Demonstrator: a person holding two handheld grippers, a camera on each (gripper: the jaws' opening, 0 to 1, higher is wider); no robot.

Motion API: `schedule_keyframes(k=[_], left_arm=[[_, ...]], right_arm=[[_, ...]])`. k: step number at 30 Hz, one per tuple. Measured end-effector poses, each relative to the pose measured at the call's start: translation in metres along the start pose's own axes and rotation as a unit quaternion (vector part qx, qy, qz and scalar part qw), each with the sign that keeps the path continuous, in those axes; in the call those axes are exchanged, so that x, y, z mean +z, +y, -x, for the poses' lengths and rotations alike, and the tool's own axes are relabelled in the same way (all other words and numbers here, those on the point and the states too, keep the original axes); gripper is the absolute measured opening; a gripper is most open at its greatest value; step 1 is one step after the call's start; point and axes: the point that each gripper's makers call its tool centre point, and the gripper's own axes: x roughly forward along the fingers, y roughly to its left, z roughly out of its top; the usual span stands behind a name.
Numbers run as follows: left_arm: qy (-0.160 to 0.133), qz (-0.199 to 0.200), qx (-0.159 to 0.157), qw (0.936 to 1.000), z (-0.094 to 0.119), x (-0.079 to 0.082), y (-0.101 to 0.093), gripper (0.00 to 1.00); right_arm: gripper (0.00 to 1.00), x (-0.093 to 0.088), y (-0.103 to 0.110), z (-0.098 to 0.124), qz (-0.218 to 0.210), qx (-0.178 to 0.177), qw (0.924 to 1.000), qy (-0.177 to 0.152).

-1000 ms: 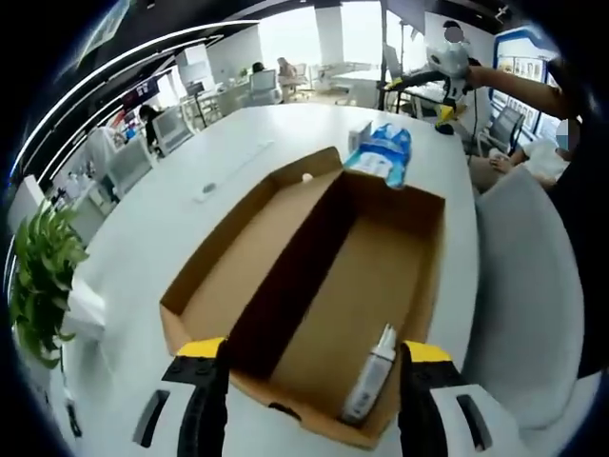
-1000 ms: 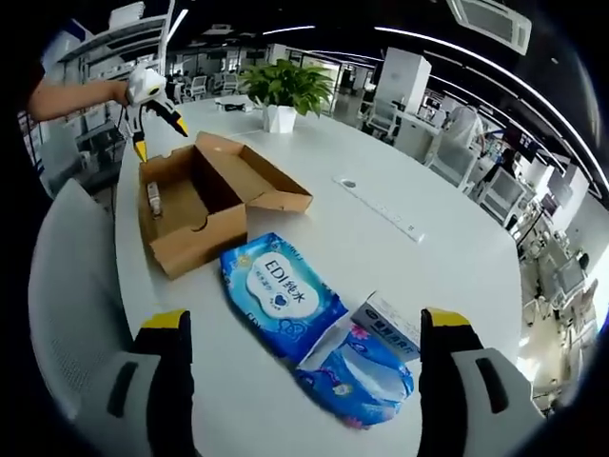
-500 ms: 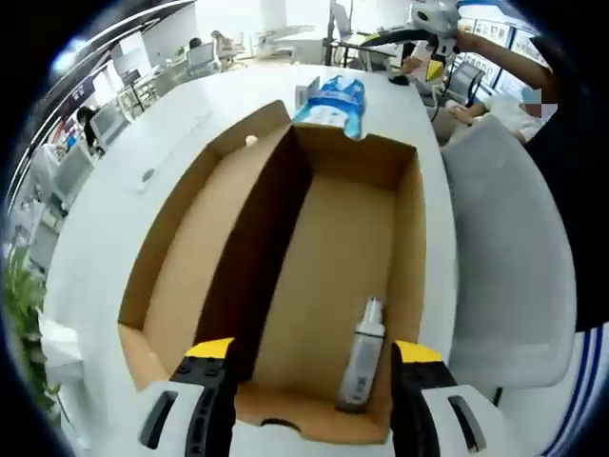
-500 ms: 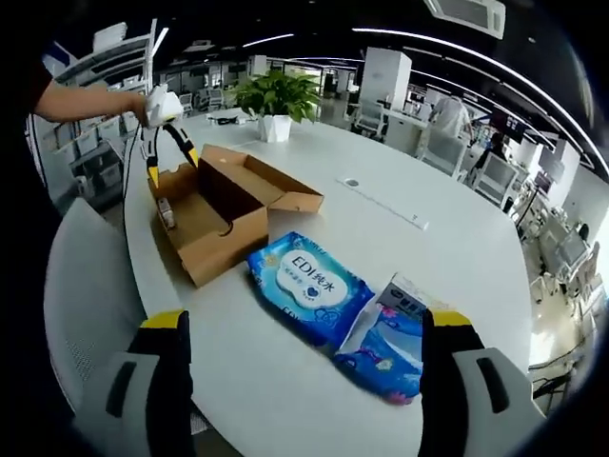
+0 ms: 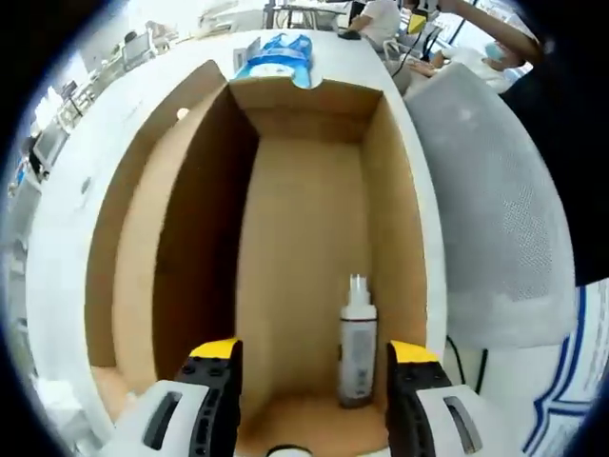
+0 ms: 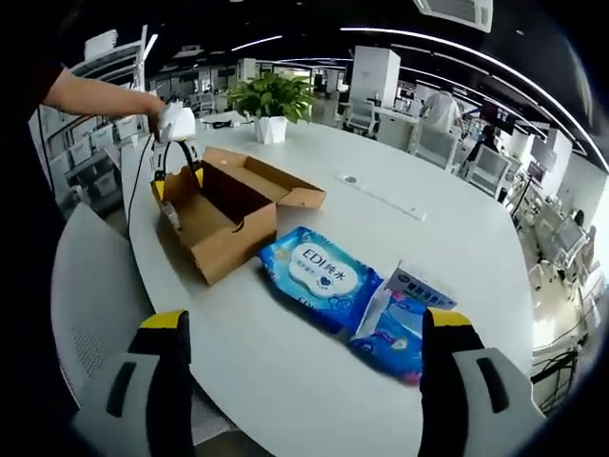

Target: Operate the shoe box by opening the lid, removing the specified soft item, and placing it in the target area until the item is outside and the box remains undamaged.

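Note:
The brown shoe box [image 5: 300,238] lies open on the white table, its lid [image 5: 128,228] folded out to the left. A small white spray bottle [image 5: 359,345] lies on the box floor near the right wall. My left gripper [image 5: 314,405] is open, its yellow-tipped jaws hanging over the box's near end with the bottle just ahead of the right jaw. In the right gripper view the left gripper [image 6: 178,176] hovers at the far end of the box [image 6: 224,219]. My right gripper [image 6: 300,400] is open and holds nothing. A blue wipes pack [image 6: 319,274] lies beside the box.
A second blue soft pack [image 6: 395,328] and a small white carton [image 6: 421,286] lie right of the wipes. A potted plant [image 6: 271,100] stands at the table's far end. A grey mesh chair [image 6: 90,305] [image 5: 495,209] stands against the table edge by the box.
The left gripper has come down from above the table to the box's open end, and the bottle now lies close ahead of its jaws. The right gripper stays open, slightly farther back.

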Motion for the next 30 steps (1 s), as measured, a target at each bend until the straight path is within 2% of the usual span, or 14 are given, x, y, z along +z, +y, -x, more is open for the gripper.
schedule_keyframes(k=[9,16,24,30], left_arm=[[0.027,-0.019,-0.043,0.9985,-0.017,-0.009,-0.003,0.54],[0.037,-0.034,-0.057,0.9971,-0.026,-0.011,-0.009,0.5],[0.02,-0.047,-0.056,0.9971,-0.036,-0.008,-0.012,0.43],[0.008,-0.057,-0.048,0.9972,-0.04,-0.006,-0.015,0.38]], right_arm=[[0.96,-0.001,-0.002,0.001,-0.007,-0.009,0.9999,-0.002],[0.96,-0.003,-0.002,-0.001,-0.014,-0.014,0.9998,-0.005],[0.93,-0.005,0.003,-0.006,-0.017,-0.011,0.9998,0.0],[0.93,-0.001,0.006,-0.008,-0.025,-0.007,0.9996,-0.01]])
